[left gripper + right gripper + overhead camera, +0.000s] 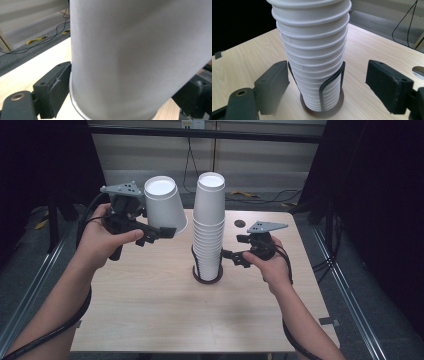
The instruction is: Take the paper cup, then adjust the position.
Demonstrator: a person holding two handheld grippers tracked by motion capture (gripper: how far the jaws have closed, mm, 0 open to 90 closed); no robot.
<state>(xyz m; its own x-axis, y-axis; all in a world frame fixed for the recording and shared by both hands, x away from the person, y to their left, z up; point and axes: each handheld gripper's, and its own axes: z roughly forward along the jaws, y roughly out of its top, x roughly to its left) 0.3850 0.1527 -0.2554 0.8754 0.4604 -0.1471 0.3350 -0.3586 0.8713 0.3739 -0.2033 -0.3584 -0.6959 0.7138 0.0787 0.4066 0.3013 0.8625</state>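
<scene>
One paper cup point(164, 205) is in our left gripper point(159, 233), held upside down in the air to the left of the stack, with its closed base up and its wide rim down by the jaws. In the left gripper view the jaws sit against the cup's point(135, 57) wall near the rim on either side, so we read them as pinching it.

Just to its right stands the stack of cups point(208, 227), also inverted and seated in a dark wire holder point(207, 274) on the counter point(150, 320). The long axis of the held cup tilts a little, its base leaning away from the stack, while the stack rises close to upright. That is the relation our next move turns on: the cup's open rim sits lower than the stack's top. If it is to go on the stack, we judge it must be lifted, moved right and squared to the stack's axis.

Our right gripper point(233, 257) is nearer the stack, level with its lower part on the right side. In the right gripper view its jaws stand spread, one on each side of the stack point(312, 57) and clear of the cups and the holder point(329, 85). A small dark disc point(240, 223) lies on the counter behind the right hand point(272, 262).
</scene>
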